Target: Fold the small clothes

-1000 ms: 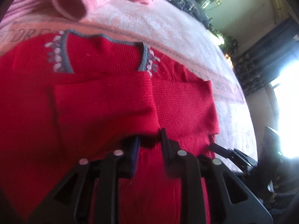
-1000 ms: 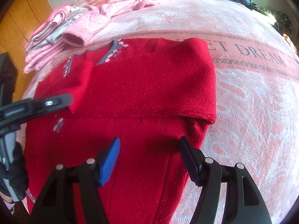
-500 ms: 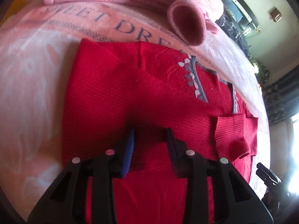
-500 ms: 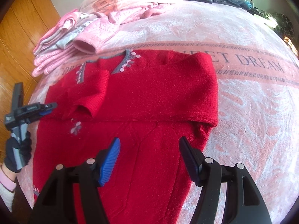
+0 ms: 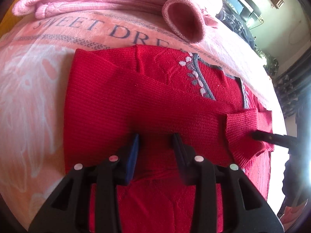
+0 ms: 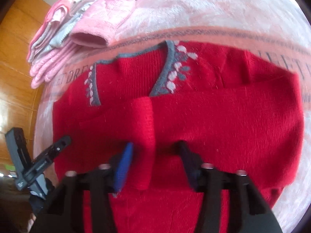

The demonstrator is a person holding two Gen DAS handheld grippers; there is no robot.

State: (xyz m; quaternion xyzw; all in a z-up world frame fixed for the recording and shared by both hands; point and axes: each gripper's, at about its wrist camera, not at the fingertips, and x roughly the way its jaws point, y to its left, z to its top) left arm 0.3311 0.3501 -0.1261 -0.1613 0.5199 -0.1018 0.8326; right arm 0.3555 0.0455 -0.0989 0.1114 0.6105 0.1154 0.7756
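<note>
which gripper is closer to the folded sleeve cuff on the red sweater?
Right. The right gripper straddles the sleeve cuff, jaws open on either side. The left gripper sits over the red sweater near its other edge, away from the cuff.

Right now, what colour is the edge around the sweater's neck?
Grey, on the neckline trim of the red sweater; clearest in the right wrist view.

Home bedroom, "SWEET DREAM" blanket point(image 5: 64, 38), folded pink clothes point(image 5: 87, 2)
</note>
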